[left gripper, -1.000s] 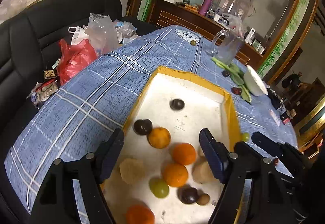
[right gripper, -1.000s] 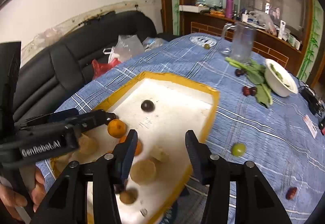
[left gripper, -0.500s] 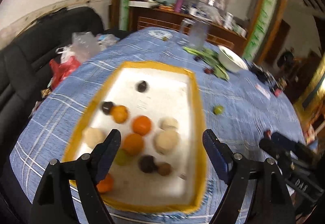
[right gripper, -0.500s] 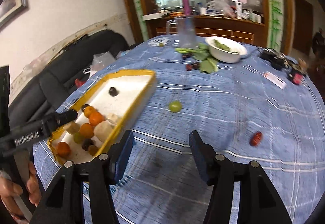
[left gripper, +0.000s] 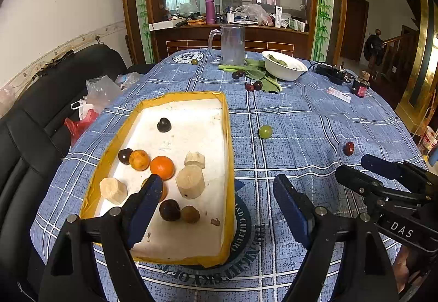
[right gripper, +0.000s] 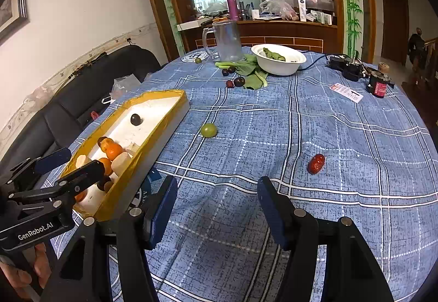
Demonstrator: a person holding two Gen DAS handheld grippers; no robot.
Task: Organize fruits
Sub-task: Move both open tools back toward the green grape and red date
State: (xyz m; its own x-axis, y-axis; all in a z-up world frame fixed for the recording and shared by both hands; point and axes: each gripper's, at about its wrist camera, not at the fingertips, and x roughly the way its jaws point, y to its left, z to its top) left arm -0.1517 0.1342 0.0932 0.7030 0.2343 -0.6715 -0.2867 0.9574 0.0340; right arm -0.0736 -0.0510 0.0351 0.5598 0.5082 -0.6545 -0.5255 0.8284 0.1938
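Note:
A yellow-rimmed white tray (left gripper: 228, 137) (right gripper: 164, 121) holds several fruits: oranges (left gripper: 162, 167), dark plums (left gripper: 164, 124) and pale cut pieces (left gripper: 190, 181). A green grape (left gripper: 265, 131) (right gripper: 208, 129) and a red date (left gripper: 348, 148) (right gripper: 316, 163) lie loose on the blue checked cloth right of the tray. My left gripper (left gripper: 219, 206) is open and empty, above the tray's near right corner. My right gripper (right gripper: 216, 203) is open and empty above bare cloth, with the date ahead to its right. Each gripper shows in the other's view.
At the far side stand a clear jug (left gripper: 231, 44), a white bowl (left gripper: 284, 69) with greens, leafy stalks and several dark plums (left gripper: 253, 86). A small green fruit (left gripper: 194, 62) lies near the jug. Cables and a small can (right gripper: 379, 85) sit far right. A black sofa (left gripper: 32, 121) with bags is left.
Both grippers have pulled back and swung right, away from over the tray. The right gripper now faces the open cloth with the grape and date. Both stay open.

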